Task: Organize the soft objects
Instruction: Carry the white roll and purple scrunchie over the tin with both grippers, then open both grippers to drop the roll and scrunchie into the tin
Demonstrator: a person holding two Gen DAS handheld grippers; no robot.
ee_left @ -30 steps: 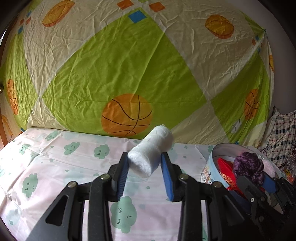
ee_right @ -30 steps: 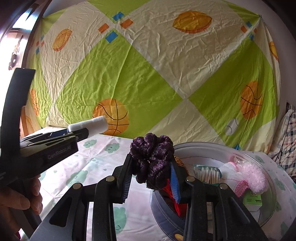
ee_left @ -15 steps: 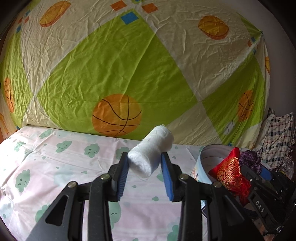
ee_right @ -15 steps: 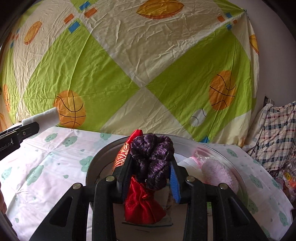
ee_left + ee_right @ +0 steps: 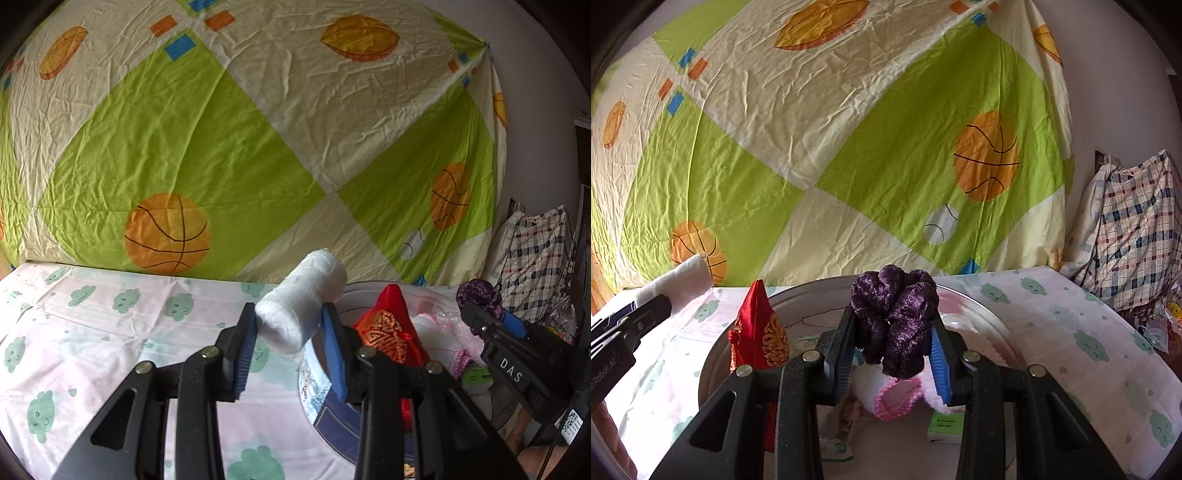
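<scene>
My left gripper is shut on a white rolled cloth and holds it in the air just left of a round tin. My right gripper is shut on a purple velvet scrunchie and holds it above the open tin. The tin holds a red and gold pouch, a pink fluffy item and a small green packet. The white roll also shows at the left of the right wrist view. The scrunchie shows at the right of the left wrist view.
The tin stands on a bed sheet with green cloud prints. A green and cream sheet with basketball prints hangs behind. A plaid bag sits at the far right.
Both grippers have moved right. The left one with the roll has come up to the tin's left side. The right one with the scrunchie is over the middle of the tin.
</scene>
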